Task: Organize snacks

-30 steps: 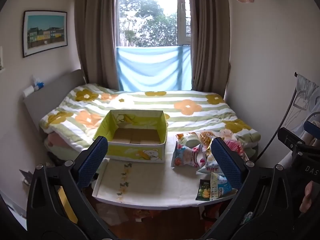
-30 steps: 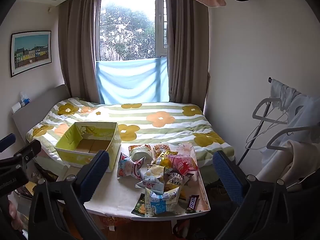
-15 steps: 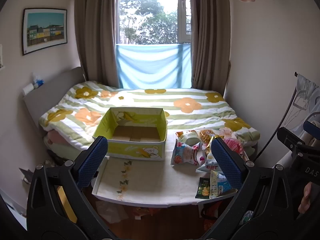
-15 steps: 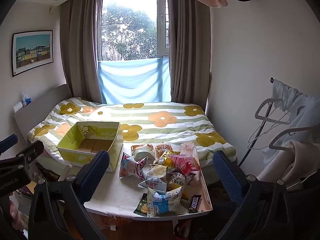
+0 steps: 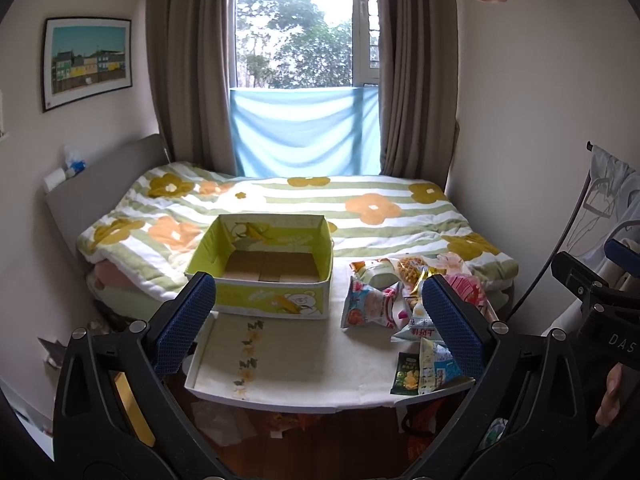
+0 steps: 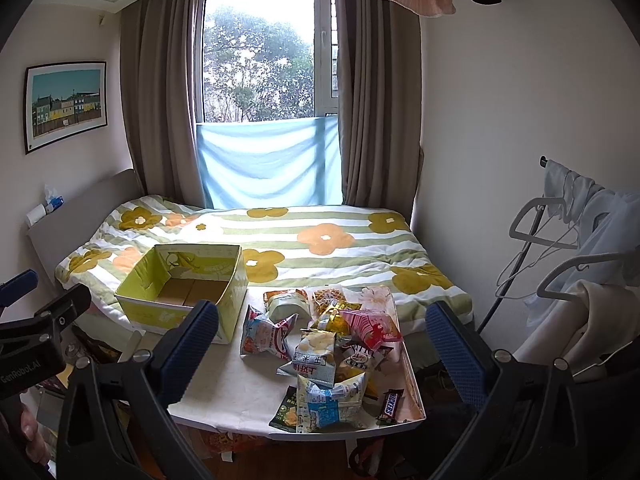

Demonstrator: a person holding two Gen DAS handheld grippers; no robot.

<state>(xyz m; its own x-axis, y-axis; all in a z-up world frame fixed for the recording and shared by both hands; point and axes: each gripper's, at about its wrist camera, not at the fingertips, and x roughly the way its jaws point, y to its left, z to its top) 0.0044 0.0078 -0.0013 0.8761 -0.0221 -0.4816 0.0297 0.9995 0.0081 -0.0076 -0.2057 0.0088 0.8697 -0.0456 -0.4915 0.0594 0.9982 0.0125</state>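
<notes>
An empty yellow-green cardboard box (image 5: 264, 268) (image 6: 188, 292) stands at the back left of a small white table (image 5: 304, 364) (image 6: 240, 392). A pile of snack packets (image 5: 404, 304) (image 6: 328, 344) lies on the table's right side, with a Snickers bar (image 6: 390, 402) at the front right. My left gripper (image 5: 318, 320) is open and empty, held back from the table's near edge. My right gripper (image 6: 320, 352) is open and empty, held above and before the snack pile.
A bed with a flowered green-striped quilt (image 5: 312, 208) lies right behind the table. A clothes rack with hangers (image 6: 560, 248) stands at the right. Curtains and a window are at the back. Wrappers lie on the floor under the table (image 5: 224, 420).
Both grippers have moved slightly forward toward the table. Both stay open and empty.
</notes>
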